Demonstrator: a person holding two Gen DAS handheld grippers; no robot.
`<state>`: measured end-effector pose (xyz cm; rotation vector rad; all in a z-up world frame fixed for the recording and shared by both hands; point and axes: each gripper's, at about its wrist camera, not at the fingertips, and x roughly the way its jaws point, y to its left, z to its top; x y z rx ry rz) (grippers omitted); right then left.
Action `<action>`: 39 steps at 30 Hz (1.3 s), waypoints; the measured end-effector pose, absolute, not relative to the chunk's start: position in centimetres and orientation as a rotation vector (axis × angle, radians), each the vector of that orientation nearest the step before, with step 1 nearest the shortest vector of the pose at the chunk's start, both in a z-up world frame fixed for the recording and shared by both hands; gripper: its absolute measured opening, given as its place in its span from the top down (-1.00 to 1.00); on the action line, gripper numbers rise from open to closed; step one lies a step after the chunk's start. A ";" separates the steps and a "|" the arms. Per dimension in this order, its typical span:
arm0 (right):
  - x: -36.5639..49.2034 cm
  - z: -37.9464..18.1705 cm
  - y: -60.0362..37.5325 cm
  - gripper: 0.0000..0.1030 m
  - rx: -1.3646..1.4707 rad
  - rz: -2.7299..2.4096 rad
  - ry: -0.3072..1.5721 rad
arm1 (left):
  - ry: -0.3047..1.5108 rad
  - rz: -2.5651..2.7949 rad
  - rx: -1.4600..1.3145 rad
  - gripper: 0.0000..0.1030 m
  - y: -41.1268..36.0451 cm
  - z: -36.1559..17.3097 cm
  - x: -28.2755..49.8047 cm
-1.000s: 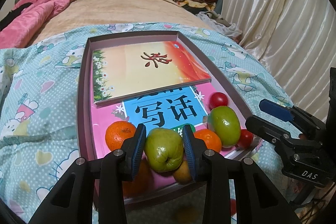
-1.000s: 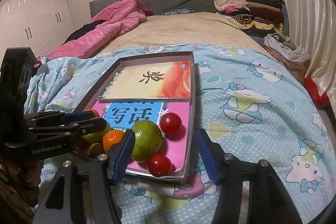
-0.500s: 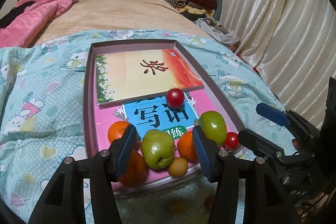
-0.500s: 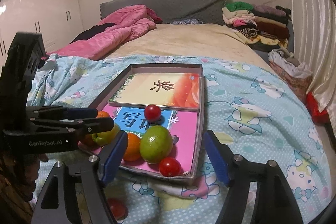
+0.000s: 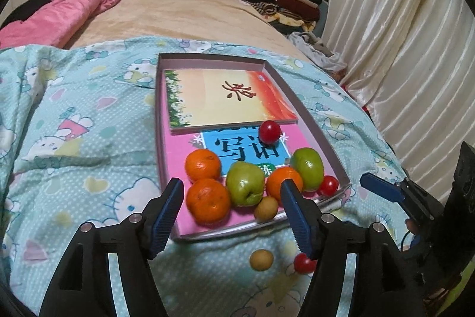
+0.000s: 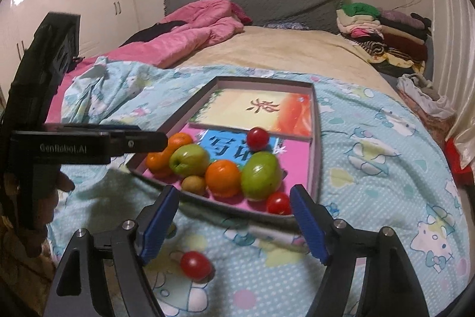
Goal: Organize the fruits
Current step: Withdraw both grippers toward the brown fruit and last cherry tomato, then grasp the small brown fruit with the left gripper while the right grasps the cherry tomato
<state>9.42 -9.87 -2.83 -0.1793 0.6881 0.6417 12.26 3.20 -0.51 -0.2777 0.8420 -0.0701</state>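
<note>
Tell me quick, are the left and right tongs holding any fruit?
Left tongs: open, holding nothing.
Right tongs: open, holding nothing.

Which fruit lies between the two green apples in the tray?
An orange lies between the left green apple and the right green apple, seen in both wrist views; a small brown fruit sits just before it.

Ahead of the left gripper (image 5: 231, 195) a tray (image 5: 314, 127) lies on the bedspread (image 5: 89, 121). Two books (image 5: 225, 100) lie in its far half. A cluster of fruit (image 5: 246, 183) sits in its near end, just beyond the fingertips. One small tomato (image 5: 269, 132) sits farther in. Below the gripper, outside the tray, two small fruits (image 5: 261, 259) lie on the bedspread. The right gripper (image 6: 234, 216) hangs over one of them (image 6: 194, 265).
</note>
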 end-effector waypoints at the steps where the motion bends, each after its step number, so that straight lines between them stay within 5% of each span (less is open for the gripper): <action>1: 9.2 -2.9 -9.7 -0.49 -0.188 0.650 0.690 | 0.840 -0.061 -0.271 -0.35 3.2 -0.4 12.1; 26: 7.5 -6.6 -7.2 -0.47 -0.296 0.723 0.914 | 0.994 -0.109 -0.253 -0.35 1.1 -2.7 9.4; 33: 7.7 -8.1 -6.7 0.16 -0.318 0.746 0.992 | 1.045 -0.120 -0.208 -0.34 0.1 -3.9 9.4; 36: 8.0 -8.8 -6.8 0.40 -0.319 0.725 1.025 | 1.067 -0.136 -0.189 -0.11 -0.3 -4.4 9.5; 39: 8.5 -9.1 -7.3 0.43 -0.284 0.729 1.051 | 1.079 -0.170 -0.195 0.00 -0.7 -4.9 9.7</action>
